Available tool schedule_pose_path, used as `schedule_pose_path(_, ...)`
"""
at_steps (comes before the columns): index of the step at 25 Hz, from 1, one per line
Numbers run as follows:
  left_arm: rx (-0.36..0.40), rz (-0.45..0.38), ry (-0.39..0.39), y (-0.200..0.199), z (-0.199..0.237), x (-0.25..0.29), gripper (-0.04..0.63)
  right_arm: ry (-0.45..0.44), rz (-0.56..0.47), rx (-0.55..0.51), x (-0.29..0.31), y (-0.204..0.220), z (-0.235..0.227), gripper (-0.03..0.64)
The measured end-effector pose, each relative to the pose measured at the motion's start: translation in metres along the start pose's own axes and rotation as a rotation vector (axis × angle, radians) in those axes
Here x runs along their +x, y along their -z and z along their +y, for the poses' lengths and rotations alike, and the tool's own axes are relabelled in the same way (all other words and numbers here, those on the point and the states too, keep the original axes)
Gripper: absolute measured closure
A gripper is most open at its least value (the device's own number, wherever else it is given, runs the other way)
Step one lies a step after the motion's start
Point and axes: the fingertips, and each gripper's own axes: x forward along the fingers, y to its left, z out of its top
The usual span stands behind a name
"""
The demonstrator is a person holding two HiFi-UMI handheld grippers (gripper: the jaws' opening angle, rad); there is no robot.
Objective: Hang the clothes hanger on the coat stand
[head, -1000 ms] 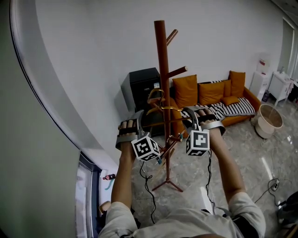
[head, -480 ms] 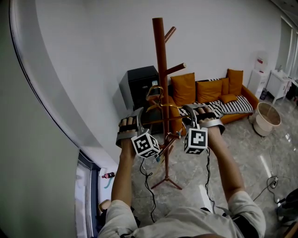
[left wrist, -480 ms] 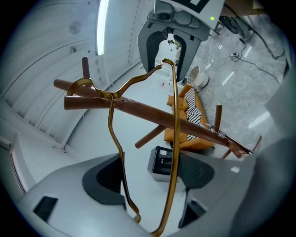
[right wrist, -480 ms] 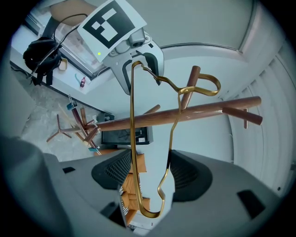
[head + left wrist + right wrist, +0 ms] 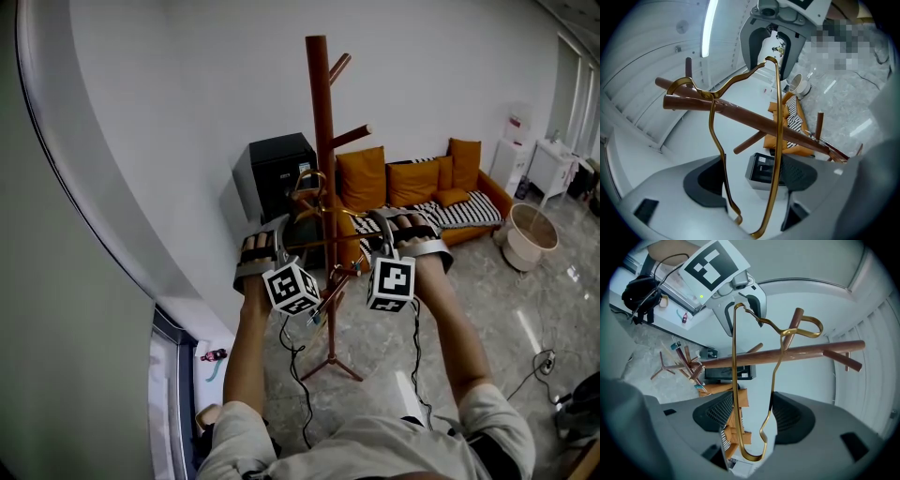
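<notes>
Wall, one hanger (one stand)

Hanger between left gripper, right gripper, at coat stand.

Coat stand: reddish-brown wooden pole with angled pegs, is standing upright on splayed feet at 12 o'clock. Clothes hanger: thin gold wire, is lying level across the pole at mid-height, its hook curling against the pole at 12 o'clock; left gripper and right gripper are clamping its two ends.
</notes>
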Motion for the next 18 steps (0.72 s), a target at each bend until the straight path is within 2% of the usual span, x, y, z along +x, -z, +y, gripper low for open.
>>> schedule_pose_path(7,-0.021,-0.034,0.028,0.003,-0.006,0.007,0.247,-0.020,0.054,-0.011,-0.003,-0.002,0.002,0.362)
schedule_pose_path(18,-0.011,-0.037,0.044,0.007,-0.020,0.016,0.247,-0.037,0.073,0.009,0.009,0.001,0.017,0.362)
